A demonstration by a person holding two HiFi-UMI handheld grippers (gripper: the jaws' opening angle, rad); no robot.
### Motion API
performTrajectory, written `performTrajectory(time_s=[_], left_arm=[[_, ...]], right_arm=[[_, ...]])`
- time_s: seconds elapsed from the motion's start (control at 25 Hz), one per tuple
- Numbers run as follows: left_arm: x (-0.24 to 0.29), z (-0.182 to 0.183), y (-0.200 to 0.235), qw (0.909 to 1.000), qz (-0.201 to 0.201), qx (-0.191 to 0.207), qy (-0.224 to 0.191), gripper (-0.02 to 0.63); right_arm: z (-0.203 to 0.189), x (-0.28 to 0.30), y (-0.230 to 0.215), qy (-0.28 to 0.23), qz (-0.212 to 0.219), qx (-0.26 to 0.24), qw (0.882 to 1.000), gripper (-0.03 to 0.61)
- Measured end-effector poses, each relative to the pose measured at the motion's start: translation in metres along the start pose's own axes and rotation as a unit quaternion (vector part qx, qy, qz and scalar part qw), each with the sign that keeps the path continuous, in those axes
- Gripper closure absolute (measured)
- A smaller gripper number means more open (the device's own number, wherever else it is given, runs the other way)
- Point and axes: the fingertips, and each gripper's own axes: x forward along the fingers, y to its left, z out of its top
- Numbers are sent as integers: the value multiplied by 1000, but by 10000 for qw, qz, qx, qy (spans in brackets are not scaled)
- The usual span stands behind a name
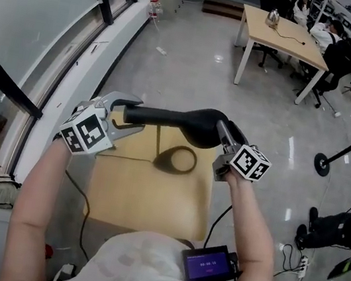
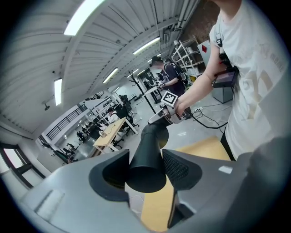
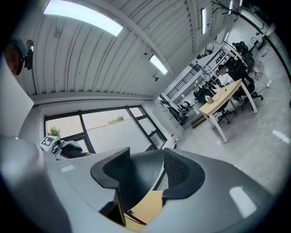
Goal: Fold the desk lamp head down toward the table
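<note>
Left tool (image 1: 133, 115) clamped on lamp arm (image 1: 166, 117) | right tool (image 1: 222, 130) clamped on lamp head (image 1: 199, 120) | wooden table (image 1: 151, 199) | glossy grey floor (image 1: 189, 65)

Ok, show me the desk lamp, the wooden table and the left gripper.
desk lamp (image 1: 172, 118): head view, middle of its black body.
wooden table (image 1: 151, 199): head view, bare part of its top.
left gripper (image 2: 145, 157): left gripper view, midway between its fingers, which clamp the lamp's end.
</note>
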Motion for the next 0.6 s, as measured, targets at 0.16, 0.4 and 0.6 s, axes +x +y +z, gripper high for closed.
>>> performTrajectory(time_s=[0.16,0.4,0.6], left_arm=[[1,4,1,9999,-64,95,84,387],[2,9,3,9991,-227,235,287,385],[5,11,8,9983,-235,360,404,385]], right_arm=[[-7,2,-5,22,71,215,9997,333],[-25,7,-11,22,174,647,9977,333],[-34,17,-20,13,309,832,9961,333]])
